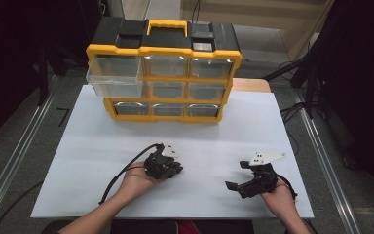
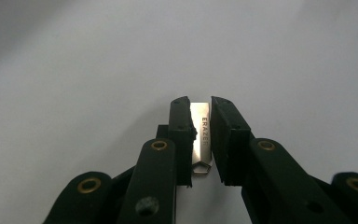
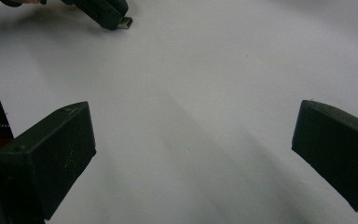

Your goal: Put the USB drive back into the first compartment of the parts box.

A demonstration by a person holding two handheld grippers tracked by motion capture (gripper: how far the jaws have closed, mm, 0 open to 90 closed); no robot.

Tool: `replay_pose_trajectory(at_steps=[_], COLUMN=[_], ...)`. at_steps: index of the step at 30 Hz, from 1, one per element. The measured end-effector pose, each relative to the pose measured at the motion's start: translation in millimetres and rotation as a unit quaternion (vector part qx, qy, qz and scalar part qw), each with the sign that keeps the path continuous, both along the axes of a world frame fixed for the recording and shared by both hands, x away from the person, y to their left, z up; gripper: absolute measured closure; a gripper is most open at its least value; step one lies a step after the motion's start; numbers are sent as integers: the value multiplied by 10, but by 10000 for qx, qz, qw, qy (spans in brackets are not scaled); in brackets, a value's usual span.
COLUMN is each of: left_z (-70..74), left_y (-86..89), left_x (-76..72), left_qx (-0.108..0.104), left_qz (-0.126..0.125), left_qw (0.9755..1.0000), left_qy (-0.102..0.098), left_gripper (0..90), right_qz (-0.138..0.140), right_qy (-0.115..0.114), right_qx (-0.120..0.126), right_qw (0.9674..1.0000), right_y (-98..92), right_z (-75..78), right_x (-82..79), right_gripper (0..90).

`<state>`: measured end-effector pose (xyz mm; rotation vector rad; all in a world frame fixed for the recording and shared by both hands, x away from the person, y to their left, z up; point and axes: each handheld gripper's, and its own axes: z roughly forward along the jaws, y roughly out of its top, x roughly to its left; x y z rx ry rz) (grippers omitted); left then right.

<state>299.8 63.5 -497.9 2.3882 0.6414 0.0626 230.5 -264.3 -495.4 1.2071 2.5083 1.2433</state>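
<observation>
My left gripper (image 2: 200, 105) is shut on a small flat silver metal piece (image 2: 201, 130) stamped "ERAZER", its two black pads pressing on its sides just above the white table. From the high view, this left gripper (image 1: 174, 168) sits low at the table's front middle. The right gripper view catches the left gripper (image 3: 105, 11) at its top left, with the silver piece's tip (image 3: 127, 22) poking out. My right gripper (image 3: 196, 140) stands wide open over bare table with nothing between its jaws. It rests at the front right (image 1: 237, 174).
A yellow and black drawer organizer (image 1: 165, 68) stands at the back of the white table (image 1: 92, 146). Its top-left clear drawer (image 1: 114, 74) is pulled out. Metal rails run along the floor on both sides. A black cable (image 1: 121, 173) trails from the left gripper.
</observation>
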Motion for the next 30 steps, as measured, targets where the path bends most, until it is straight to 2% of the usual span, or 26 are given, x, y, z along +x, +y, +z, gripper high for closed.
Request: replay_pose_trajectory(at_steps=[4, 5, 12, 20, 22, 24, 30], left_z=[25, 25, 211, 342, 392, 425, 546], left_y=[60, 60, 183, 305, 338, 369, 492], left_x=[74, 74, 106, 137, 140, 141, 159], left_qx=[-177, -177, -526, -611, -564, -627, -562], left_qz=[-17, -17, -41, -84, -157, -131, -228], left_qw=[9994, 9994, 9981, 9970, 9974, 9969, 9971], left_qy=[299, 299, 325, 477, 430, 464, 454], left_gripper=[802, 802, 801, 801, 801, 801, 800], right_qz=[17, 17, 43, 4, 3, -6, -8], right_qy=[-8, -8, 2, -19, -25, -39, -35], right_qx=[4, 4, 107, 215, 225, 240, 234], right_qw=[10000, 10000, 9999, 9998, 9997, 9997, 9997], right_y=[1, 1, 1, -31, -37, -43, -53], right_z=[1, 1, 7, 22, 27, 33, 37], right_x=[-2, -2, -12, -28, -38, -55, -63], right_gripper=[0, 0, 0, 0, 0, 0, 0])
